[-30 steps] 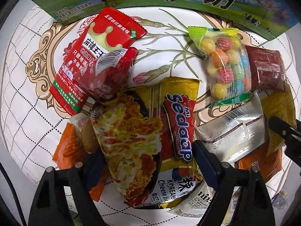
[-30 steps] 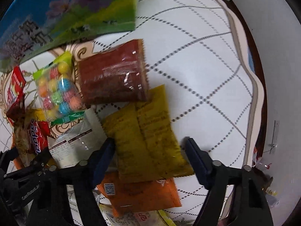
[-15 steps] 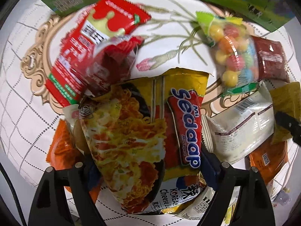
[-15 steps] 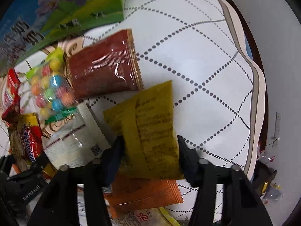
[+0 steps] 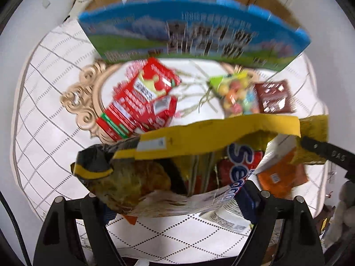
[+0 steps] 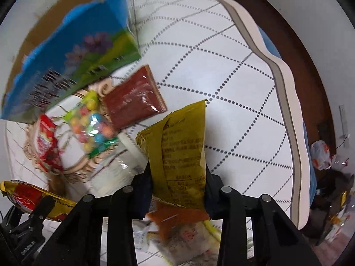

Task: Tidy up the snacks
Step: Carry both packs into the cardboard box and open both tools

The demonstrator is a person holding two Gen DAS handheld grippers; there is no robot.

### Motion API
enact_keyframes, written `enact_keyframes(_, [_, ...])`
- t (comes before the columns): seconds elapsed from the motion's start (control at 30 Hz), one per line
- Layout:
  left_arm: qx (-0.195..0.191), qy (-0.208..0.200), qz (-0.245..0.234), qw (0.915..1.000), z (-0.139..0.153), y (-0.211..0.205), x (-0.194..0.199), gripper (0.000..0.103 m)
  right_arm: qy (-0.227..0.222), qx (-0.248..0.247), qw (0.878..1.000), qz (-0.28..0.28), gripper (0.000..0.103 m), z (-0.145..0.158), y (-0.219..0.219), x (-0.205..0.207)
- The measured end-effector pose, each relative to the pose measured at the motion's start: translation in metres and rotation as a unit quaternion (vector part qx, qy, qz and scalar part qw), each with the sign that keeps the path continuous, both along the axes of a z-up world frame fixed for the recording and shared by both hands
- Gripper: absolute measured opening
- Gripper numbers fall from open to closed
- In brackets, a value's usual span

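My left gripper (image 5: 175,201) has its fingers squeezed on the big noodle pack (image 5: 177,166), lifted off the counter (image 5: 44,115). My right gripper (image 6: 177,190) pinches the yellow snack bag (image 6: 179,155), raised above the counter's middle.

A white tablecloth (image 6: 221,71) with a dotted diamond grid covers the table, dark wood floor (image 6: 310,51) beyond
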State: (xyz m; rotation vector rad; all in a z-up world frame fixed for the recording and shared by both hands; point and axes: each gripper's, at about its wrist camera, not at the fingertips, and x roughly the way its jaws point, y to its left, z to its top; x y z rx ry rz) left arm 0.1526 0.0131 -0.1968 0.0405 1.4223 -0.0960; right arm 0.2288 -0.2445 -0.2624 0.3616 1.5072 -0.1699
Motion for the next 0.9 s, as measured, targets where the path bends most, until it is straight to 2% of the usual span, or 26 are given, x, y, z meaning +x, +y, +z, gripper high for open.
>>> enact_keyframes(0.1, [-0.023, -0.015, -0.009, 0.9996, 0.028, 0.002, 0.001, 0.085, -0.031, 0.015, 0.999, -0.01, 0.039, 0.028, 0.007, -0.001])
enact_keyframes(0.2, [-0.042, -0.037, -0.025, 0.9981, 0.062, -0.001, 0.017, 0.085, -0.071, 0.03, 0.997, -0.009, 0.039, 0.076, 0.017, 0.0])
enact_keyframes(0.27, [-0.056, -0.047, -0.033, 0.9968, 0.081, -0.005, 0.035, 0.085, -0.095, 0.045, 0.994, -0.006, 0.039, 0.11, 0.005, 0.004])
enact_keyframes(0.33, [-0.072, -0.053, -0.037, 0.9953, 0.1, -0.008, 0.055, 0.085, -0.118, 0.052, 0.992, -0.002, 0.039, 0.128, 0.011, 0.014])
enact_keyframes(0.47, [-0.087, -0.051, -0.045, 0.9939, 0.113, -0.016, 0.112, 0.085, -0.153, 0.069, 0.986, 0.012, 0.039, 0.171, 0.006, 0.043])
enact_keyframes(0.57, [-0.082, -0.05, -0.041, 0.9946, 0.122, -0.019, 0.157, 0.085, -0.165, 0.082, 0.983, 0.025, 0.039, 0.182, 0.011, 0.078])
enact_keyframes(0.67, [-0.078, -0.036, -0.035, 0.9957, 0.12, -0.02, 0.206, 0.085, -0.173, 0.082, 0.981, 0.04, 0.039, 0.178, 0.017, 0.121])
enact_keyframes(0.8, [-0.073, -0.007, -0.034, 0.9967, 0.101, -0.022, 0.261, 0.085, -0.173, 0.091, 0.979, 0.053, 0.039, 0.159, 0.026, 0.176])
enact_keyframes(0.9, [-0.077, 0.031, -0.035, 0.9959, 0.074, -0.021, 0.294, 0.085, -0.17, 0.093, 0.979, 0.065, 0.039, 0.138, 0.035, 0.211])
